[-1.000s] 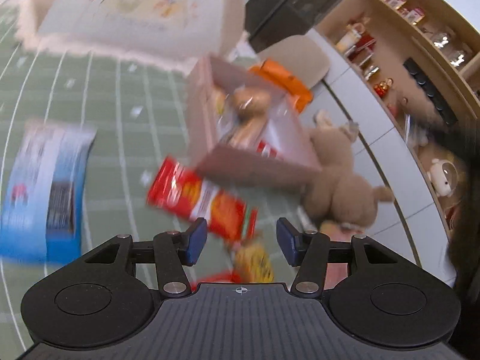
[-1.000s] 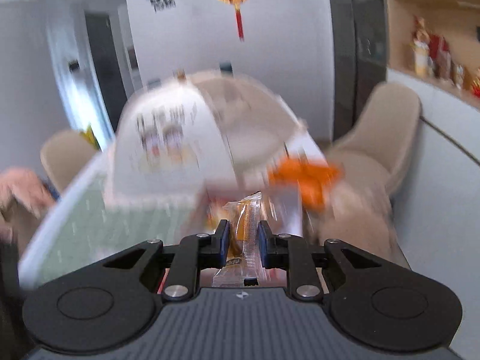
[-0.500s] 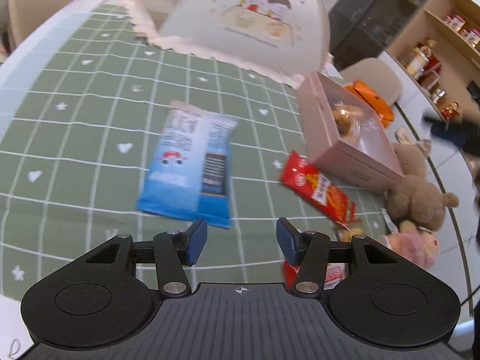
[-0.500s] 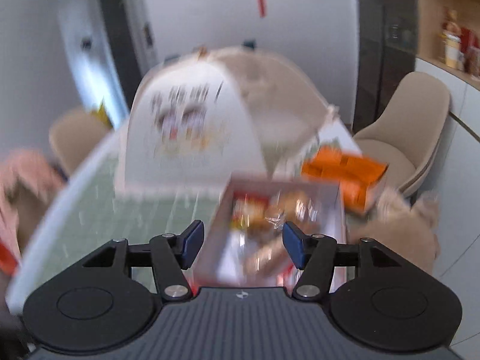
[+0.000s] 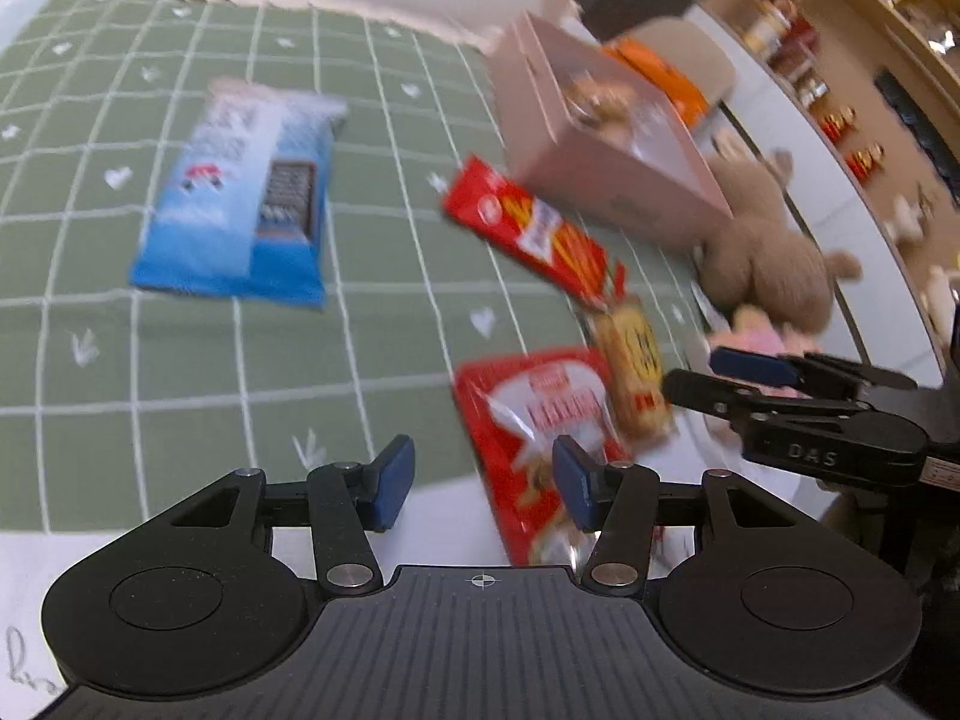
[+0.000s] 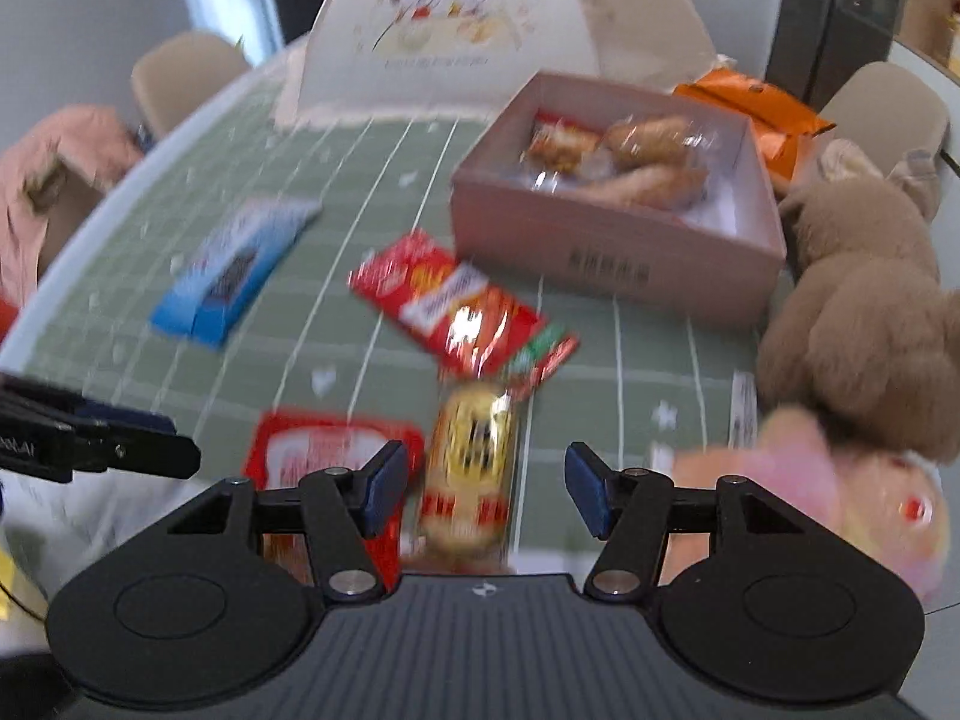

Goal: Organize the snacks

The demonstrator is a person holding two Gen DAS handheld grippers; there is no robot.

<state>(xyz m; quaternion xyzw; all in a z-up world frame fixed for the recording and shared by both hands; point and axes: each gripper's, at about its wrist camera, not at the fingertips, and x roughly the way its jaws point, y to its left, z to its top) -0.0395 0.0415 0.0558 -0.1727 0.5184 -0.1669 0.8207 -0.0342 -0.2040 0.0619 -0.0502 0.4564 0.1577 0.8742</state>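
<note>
Green tablecloth with a white grid and little hearts covers the table, and snacks are scattered all over it. Pink box sits toward the back with a few wrapped pastries already inside, a domed food cover behind it and an orange pack just past its far corner. Blue bag lies flat off to the left, well apart from everything else. Long red pack lies just in front of the box, a small gold pack right below it, and a red bag beside that near the table edge. Left gripper has its jaws apart, nothing clamped, hanging over the red bag's near end. Right gripper is spread too, empty, with the gold pack showing between its fingers but not pinched. Brown plush and a pink plush sit at the right edge. Everything's a bit blurry.
</note>
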